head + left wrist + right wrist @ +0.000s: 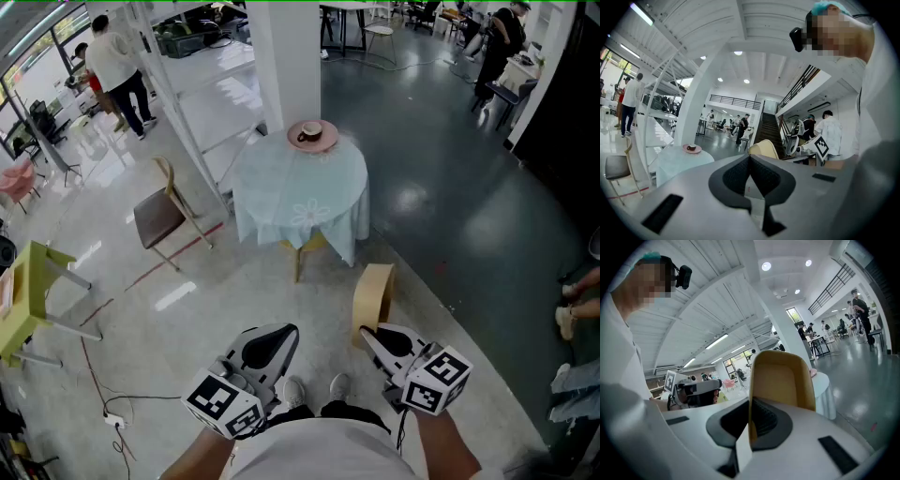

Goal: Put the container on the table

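Right tool (367, 332): low in the head view, close to the body; jaws almost fully closed, pinching the thin wall of the container (375, 293), which runs edge-on between the pads in the right gripper view.
Container: tan, curved, open-topped shell; held upright ahead of the right tool, above the floor (450, 216), well apart from the tabletop (281, 183) and touching nothing else.
Left tool (292, 329): just beside the right one, at about the same height; jaws closed together with nothing between them.
Tabletop: round, draped in a pale blue cloth, straight ahead; bare cloth across the near side.
Saucer (323, 142): pink, at the far edge of the tabletop, carrying a dark cup (308, 132).
Chair (159, 214): wooden frame, brown seat, left of the tabletop and apart from it.
Step in hand: judged to be the carry, with the container gripped but not yet over the tabletop.
Next move: calls for closing the gap to the tabletop, then lowering onto the bare near cloth, clear of the saucer, with the base flat before the jaws part. Pinch on a thin wall likely to let the shell swing, so a steady, level approach seems wise.
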The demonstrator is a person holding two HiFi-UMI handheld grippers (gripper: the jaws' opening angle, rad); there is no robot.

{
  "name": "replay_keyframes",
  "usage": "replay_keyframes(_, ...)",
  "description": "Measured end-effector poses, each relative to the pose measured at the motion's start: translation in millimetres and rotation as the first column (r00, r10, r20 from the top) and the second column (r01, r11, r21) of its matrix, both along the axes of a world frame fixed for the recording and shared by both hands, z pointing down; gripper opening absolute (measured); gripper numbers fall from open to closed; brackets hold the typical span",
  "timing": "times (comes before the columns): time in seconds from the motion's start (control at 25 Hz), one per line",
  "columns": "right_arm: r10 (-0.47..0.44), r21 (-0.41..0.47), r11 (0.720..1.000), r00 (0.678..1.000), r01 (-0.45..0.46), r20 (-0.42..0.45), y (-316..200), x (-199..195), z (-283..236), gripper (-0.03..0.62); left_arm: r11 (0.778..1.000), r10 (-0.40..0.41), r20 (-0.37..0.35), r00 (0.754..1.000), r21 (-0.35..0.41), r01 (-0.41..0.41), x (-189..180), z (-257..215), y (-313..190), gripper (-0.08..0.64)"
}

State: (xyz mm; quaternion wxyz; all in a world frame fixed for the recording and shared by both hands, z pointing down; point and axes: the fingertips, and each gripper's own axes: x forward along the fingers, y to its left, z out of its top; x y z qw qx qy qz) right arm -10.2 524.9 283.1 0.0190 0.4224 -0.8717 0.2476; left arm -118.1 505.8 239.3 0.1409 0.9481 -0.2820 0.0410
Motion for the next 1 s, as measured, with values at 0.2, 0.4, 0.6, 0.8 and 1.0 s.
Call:
replay_keyframes(0.2, -0.004, 0.010, 1.000, 1.000, 0.004, -0.012, -6.5, 1.9, -3.7, 0.025, 1.000, -0.001, 0.001, 1.000, -0.004, 0.001, 1.8, -2.5, -3.8, 0.021)
replay_keyframes(0.4, 0.006, 0.008, 1.000, 1.000, -0.006, -0.003, -9.9, 8.5, -4.7, 0.025, 1.000, 0.000, -0.003, 1.000, -0.008, 0.000, 8.1, -0.3, -4.4, 0.021)
replay_keyframes(0.6, -0.002, 0.008, 1.000, 1.000, 0.002, -0.004, -11.6, 16.4, -4.2, 0.025, 1.000, -0.003, -0.006, 1.000, -0.011, 0.003, 16.4, 1.0, -6.8, 0.021)
replay_keyframes(0.8, -0.004, -0.004, 1.000, 1.000, 0.004, 0.001, -14.2, 24.4, 1.0, 0.025, 1.000, -0.009, -0.005, 1.000, -0.010, 0.009, 24.8, 3.0, -10.4, 0.021)
replay_keyframes(1.0, -0.011, -0.008, 1.000, 1.000, 0.011, 0.008, -20.0, 39.0, 2.9, 0.025, 1.000, -0.019, 0.000, 1.000, -0.012, 0.019, 39.1, 4.1, -15.1, 0.021)
